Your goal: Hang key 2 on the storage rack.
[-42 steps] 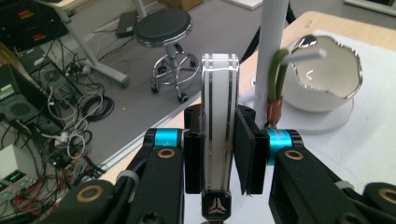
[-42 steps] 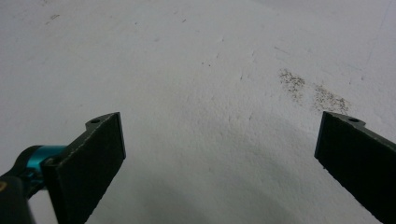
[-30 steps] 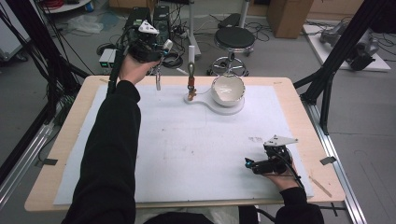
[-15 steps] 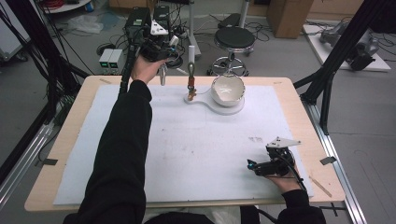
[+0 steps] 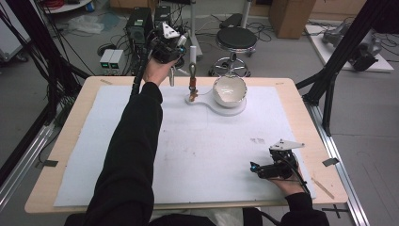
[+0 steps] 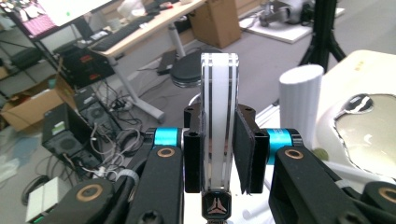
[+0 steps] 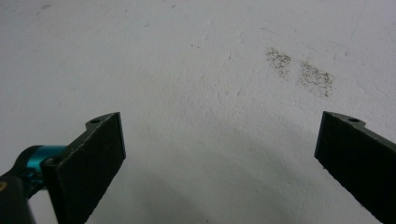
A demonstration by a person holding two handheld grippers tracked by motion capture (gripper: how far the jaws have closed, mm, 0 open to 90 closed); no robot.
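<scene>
Left tongs [image 6: 217,154] around upright white handle [image 6: 218,116] (pads pressing)

Through the right gripper view I look down along my right gripper [image 7: 219,154], whose two black jaws stand wide apart with nothing between them. The left jaw shows a blue fitting at its base. Beneath lies a white sheet [image 7: 187,70], faintly scuffed and creased. A dark speckled smudge [image 7: 301,72] marks it toward the upper right, beyond the jaws and clear of both.
</scene>
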